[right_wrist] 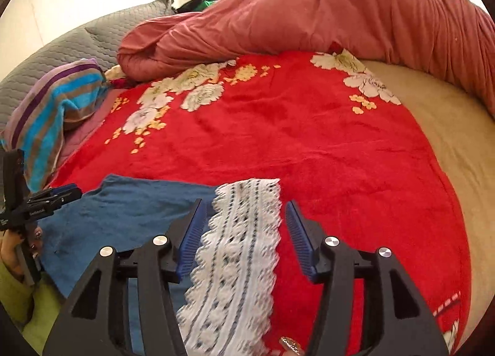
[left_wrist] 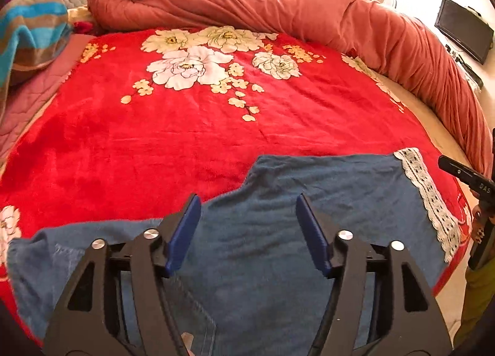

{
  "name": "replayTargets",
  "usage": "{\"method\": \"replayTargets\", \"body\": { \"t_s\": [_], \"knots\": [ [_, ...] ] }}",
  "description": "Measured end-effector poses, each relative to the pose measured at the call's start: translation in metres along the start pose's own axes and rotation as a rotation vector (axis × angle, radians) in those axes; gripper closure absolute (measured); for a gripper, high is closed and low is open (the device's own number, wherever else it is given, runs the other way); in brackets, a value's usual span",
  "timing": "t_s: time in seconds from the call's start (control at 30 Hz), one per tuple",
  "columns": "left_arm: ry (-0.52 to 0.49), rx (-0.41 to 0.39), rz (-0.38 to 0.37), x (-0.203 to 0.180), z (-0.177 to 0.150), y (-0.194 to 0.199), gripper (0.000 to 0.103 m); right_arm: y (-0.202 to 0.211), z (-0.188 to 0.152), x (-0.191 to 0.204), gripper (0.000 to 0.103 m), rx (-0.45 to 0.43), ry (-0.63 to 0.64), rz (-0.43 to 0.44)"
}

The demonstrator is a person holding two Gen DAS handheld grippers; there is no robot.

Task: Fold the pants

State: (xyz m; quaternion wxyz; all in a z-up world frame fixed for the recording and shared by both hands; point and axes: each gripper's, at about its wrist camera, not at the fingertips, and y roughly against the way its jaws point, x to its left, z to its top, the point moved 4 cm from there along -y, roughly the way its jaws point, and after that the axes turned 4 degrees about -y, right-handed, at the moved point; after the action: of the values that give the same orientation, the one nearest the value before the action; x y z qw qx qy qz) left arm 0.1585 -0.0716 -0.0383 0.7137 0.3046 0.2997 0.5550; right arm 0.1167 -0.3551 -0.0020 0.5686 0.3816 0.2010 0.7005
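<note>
The pants (left_wrist: 278, 223), soft, limp denim likely to sag and crease, lie flat on the near edge of the red blanket (left_wrist: 185, 139), with the left gripper (left_wrist: 247, 226) over their middle and the right gripper (right_wrist: 244, 232) over the lace hem (right_wrist: 238, 263), both sets of fingers wide and empty, so the hem corners look the best hold.

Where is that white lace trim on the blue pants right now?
The white lace trim edges the blue pants on their right, lying on the red floral blanket. In the right wrist view it runs between the open right gripper fingers.
</note>
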Motion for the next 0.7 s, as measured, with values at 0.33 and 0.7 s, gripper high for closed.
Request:
{"method": "replayTargets", "body": {
  "t_s": [0.33, 0.7],
  "knots": [
    [-0.029, -0.017, 0.004, -0.009, -0.018, 0.029, 0.034, 0.023, -0.027, 0.032, 0.033, 0.008, 0.080, -0.015],
    [-0.018, -0.002, 0.026, -0.004, -0.054, 0.052, 0.017, 0.028, -0.057, 0.075, 0.033, 0.038, 0.243, -0.055]
  ]
}}
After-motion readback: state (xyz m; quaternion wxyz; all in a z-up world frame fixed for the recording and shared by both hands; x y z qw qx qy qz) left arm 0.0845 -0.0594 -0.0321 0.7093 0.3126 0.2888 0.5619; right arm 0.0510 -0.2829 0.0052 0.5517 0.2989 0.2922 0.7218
